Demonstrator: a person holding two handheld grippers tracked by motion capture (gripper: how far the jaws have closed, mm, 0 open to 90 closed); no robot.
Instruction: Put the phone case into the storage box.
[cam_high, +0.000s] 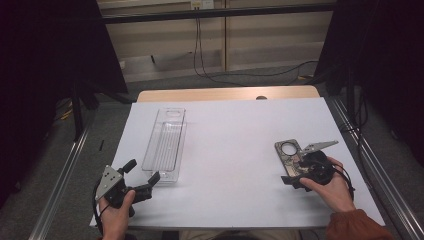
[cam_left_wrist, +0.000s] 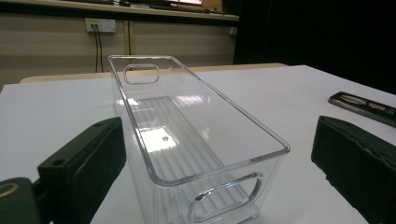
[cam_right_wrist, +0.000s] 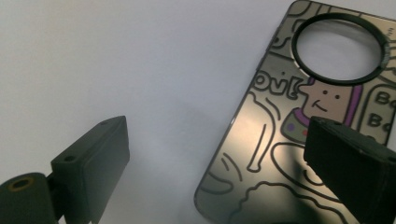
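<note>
**Inspector:** White sheet (cam_high: 240, 150) over a wooden table, dark drapes either side, cables along the back wall. What is in hand?

**Assistant:** A phone case (cam_right_wrist: 299, 135) lies flat on the sheet under the right gripper (cam_high: 305, 175). A clear bin (cam_left_wrist: 187, 135) stands directly ahead of the left gripper (cam_high: 142, 182).

**Inspector:** Gripper condition?

**Assistant:** Both released, holding nothing. The right one's jaws stand wide; one hangs over the case's lower edge, the other over bare sheet beside it. Contact with the case cannot be confirmed. The left one's jaws are spread to either side of the bin's near end, apart from its walls.

**Inspector:** Judged step?

**Assistant:** Likely picking up the case, the bin being the probable destination.

**Inspector:** Recommendations?

**Assistant:** The case is thin and lies flush, so a straight pinch from above may slip. Set the jaws across its short width, one on each long edge, lower until the tips meet the sheet, then close gently. Stay clear of the round camera cutout (cam_right_wrist: 341, 49), where the rim is weakest. The left gripper could steady the bin.
</note>
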